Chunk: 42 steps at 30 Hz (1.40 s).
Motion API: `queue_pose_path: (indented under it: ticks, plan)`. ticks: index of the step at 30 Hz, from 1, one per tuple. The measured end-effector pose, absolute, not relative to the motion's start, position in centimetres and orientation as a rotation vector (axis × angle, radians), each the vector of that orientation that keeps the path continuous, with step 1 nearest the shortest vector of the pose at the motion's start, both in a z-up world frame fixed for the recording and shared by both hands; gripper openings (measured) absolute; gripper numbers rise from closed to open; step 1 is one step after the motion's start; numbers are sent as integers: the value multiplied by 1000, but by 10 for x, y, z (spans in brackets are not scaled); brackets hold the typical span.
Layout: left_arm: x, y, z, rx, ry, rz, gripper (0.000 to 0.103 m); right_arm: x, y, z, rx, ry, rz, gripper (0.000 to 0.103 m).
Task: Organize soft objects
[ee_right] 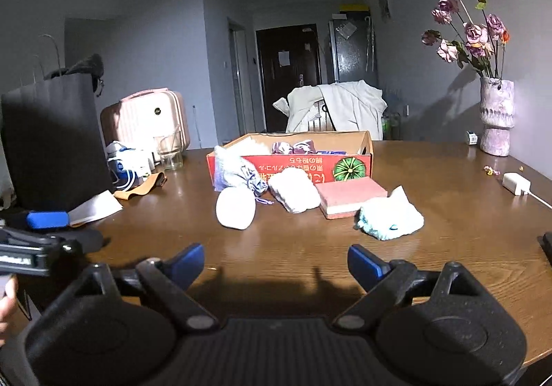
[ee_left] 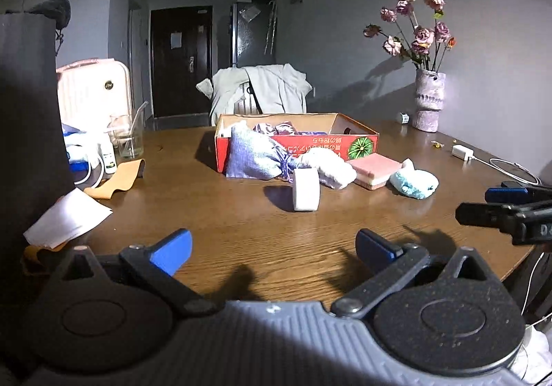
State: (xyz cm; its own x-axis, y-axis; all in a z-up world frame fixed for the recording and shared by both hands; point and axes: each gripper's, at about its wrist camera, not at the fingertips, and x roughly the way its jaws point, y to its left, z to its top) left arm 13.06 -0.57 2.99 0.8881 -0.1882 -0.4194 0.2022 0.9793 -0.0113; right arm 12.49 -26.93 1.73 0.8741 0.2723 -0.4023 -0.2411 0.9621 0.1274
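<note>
While both the left tongs [ee_left: 272, 244] and right tongs [ee_right: 276, 263] hang spread and empty above the desk [ee_right: 448, 230], a sponge [ee_right: 352, 196] lies at twelve o'clock before the box [ee_right: 355, 163].

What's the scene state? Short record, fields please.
box: red cardboard box, open, some cloth items inside
in front of box: lavender pouch, white pad, white cloth, pink sponge, blue cloth
left gripper: open, empty
right gripper: open, empty
surface: wooden table
</note>
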Motion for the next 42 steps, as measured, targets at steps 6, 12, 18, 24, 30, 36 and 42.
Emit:
queue_pose_path:
  ticks: [6,12,18,24,30,36,42]
  plan:
    - [144,-9,26,28,458,-209,103,135,-267,12,71,452,264,90]
    - [165,-5,21,16,487,-202,103,159,-265,10,98,475,268,90]
    - [208,9,25,0,492,-193,103,215,-247,19,84,443,331,90]
    - [259,29,27,-50,536,-149,103,306,-220,26,93,460,416,87]
    - [281,48,20,-123,574,-141,103,395,-185,13,50,588,449,76]
    - [281,56,16,-110,577,-119,103,440,-159,-2,-17,666,450,10]
    - [271,60,24,-122,556,-107,103,408,-165,28,-11,527,454,4]
